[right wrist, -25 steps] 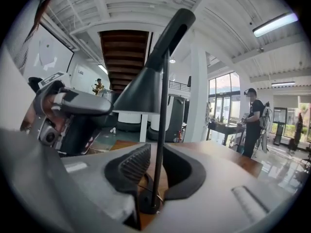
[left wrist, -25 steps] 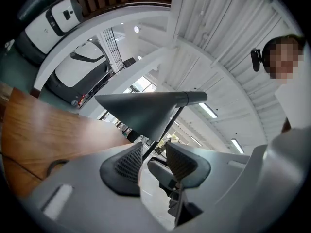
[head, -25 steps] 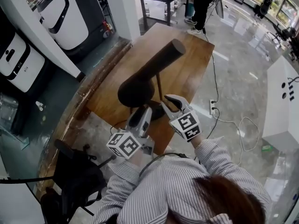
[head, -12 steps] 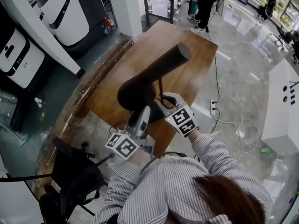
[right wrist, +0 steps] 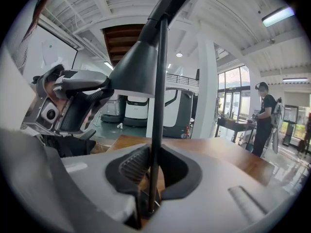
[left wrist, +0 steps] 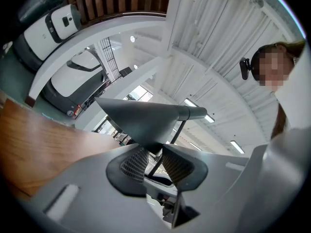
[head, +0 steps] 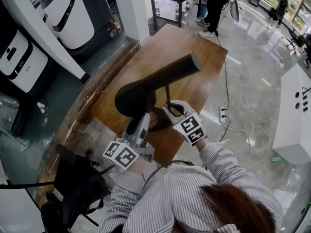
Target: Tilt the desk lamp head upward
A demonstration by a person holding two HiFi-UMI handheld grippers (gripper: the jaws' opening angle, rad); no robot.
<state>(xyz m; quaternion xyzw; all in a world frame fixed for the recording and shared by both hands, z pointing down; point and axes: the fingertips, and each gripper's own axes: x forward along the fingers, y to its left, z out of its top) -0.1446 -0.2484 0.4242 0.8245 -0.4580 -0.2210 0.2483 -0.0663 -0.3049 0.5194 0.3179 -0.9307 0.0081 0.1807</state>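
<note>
The lamp (head: 160, 76) stood near the tabletop's (head: 199, 38) near edge. The right gripper (head: 170, 108) was shut on the stem (right wrist: 158, 106), its jaws only a sliver apart, steadying the lamp. The left gripper (head: 141, 123) reached up under the shade (left wrist: 141, 120). Its jaws were closing with the shade's lower rim between the pads (left wrist: 133, 163), but they did not clearly pinch it. Judging by this, only the brace was set. Gripping the shade and tilting the head up were left to do.
</note>
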